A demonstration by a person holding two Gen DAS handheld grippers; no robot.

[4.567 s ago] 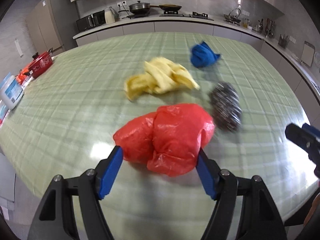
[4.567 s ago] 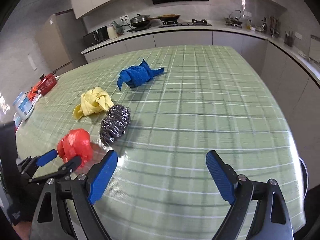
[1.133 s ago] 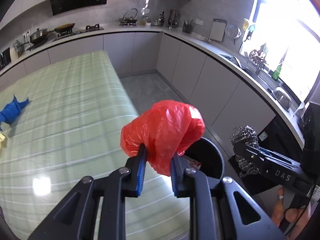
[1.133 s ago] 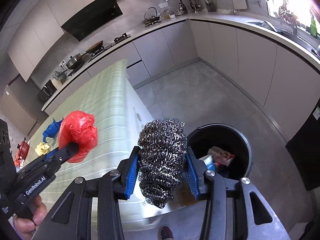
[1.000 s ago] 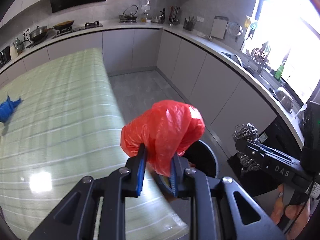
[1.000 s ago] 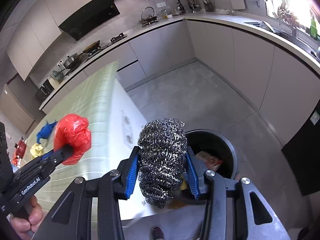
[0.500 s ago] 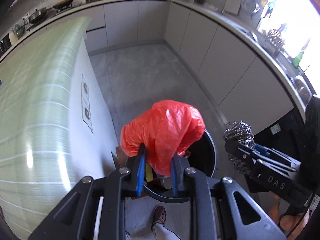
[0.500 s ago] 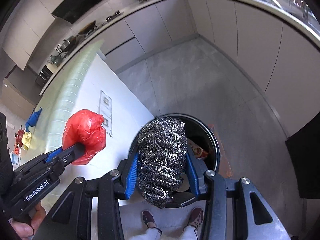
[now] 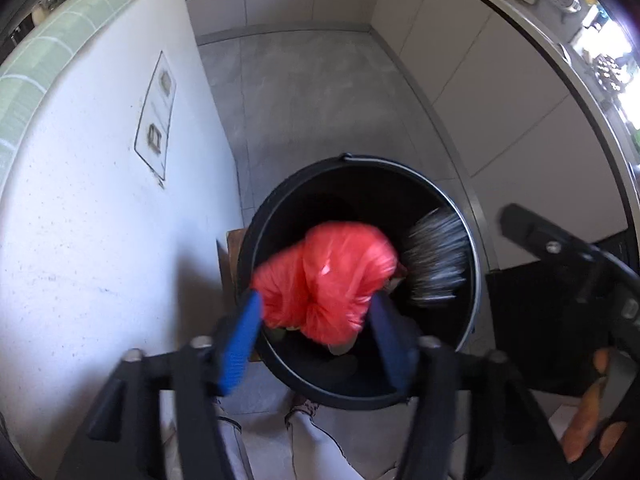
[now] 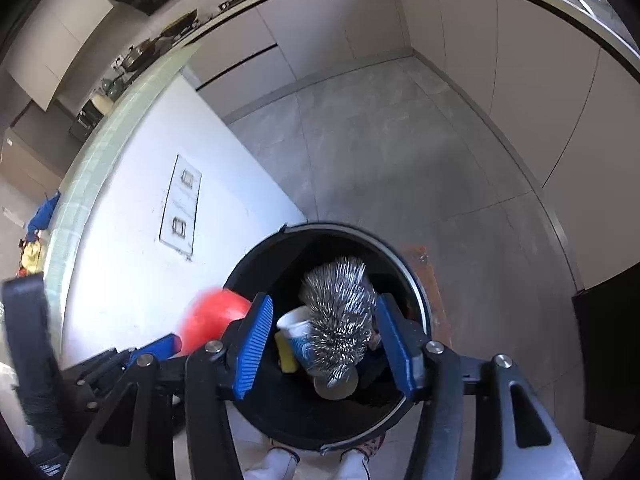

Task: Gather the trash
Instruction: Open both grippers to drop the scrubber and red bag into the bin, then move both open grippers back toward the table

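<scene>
Jaws of the left gripper (image 9: 316, 332) and right gripper (image 10: 326, 344) have just been opening and stand apart, gripping nothing. Red plastic bag (image 9: 326, 276) and steel scourer (image 10: 340, 308), clamped half a second ago, blur loose inside the black bin (image 9: 360, 400). Both pieces look binned; cloths remain on the table.

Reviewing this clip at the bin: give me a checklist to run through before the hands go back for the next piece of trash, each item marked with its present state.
1. Left gripper released: ok, its jaws have just been opening and stand clear of the red bag.
2. Right gripper released: ok, jaws have just been opening, steel scourer loose between them.
3. Both items over the black bin: ok.
4. Both items settled inside: cannot tell, both blurred.
5. Trash left on the table: not ok, blue cloth and yellow cloth remain.
</scene>
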